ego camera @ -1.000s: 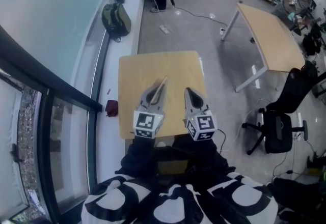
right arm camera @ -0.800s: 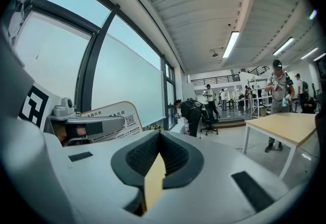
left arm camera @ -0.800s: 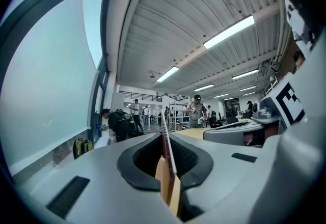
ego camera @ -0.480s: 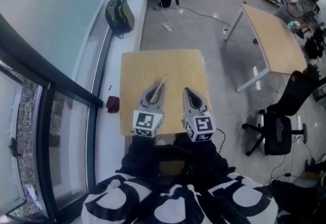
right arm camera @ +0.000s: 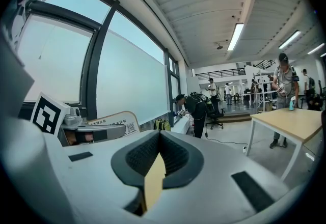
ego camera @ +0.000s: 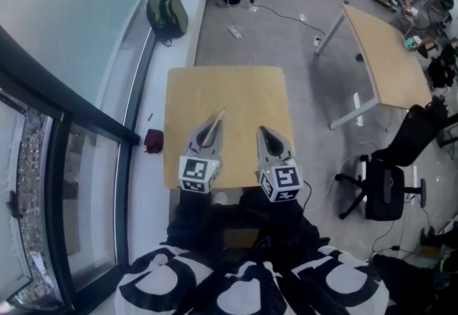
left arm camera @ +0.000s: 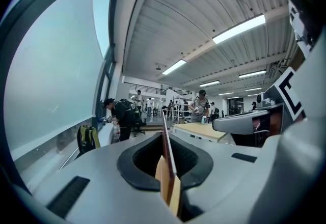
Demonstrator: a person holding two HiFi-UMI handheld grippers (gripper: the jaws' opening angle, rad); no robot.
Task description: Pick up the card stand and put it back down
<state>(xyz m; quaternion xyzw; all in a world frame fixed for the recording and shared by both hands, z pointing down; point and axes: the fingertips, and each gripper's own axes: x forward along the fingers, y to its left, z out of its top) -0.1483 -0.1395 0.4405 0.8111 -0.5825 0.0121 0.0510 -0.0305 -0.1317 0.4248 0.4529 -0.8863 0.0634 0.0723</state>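
Holding step, by my reading: the stand is in the claw and the put-down is still to do.

- Wooden table (ego camera: 236,88): square top, dead ahead at 12 o'clock from the person. It looks bare apart from what hangs over its near half.
- Left gripper (ego camera: 210,132): over the near edge of the table at about 11 o'clock, pointing roughly level. Its jaws are pinching the card stand, pads tight on both faces.
- Right gripper (ego camera: 263,133): alongside at 1 o'clock, apart from the left one. Jaws pressed together with nothing between them (only tabletop shows through the slit).
- Card stand (ego camera: 217,118): a thin flat plate held on edge, sticking out of the left jaws toward 12 o'clock. From the right gripper view its face carries print and a small code square. Whether its lower edge touches the wood, no view settles; it looks just clear.

Next move, as I judge it: bring the left gripper down evenly until the stand's foot sits flat. Keep the plate upright, then spread the jaws slowly. A plate this thin may tip if let go while tilted.
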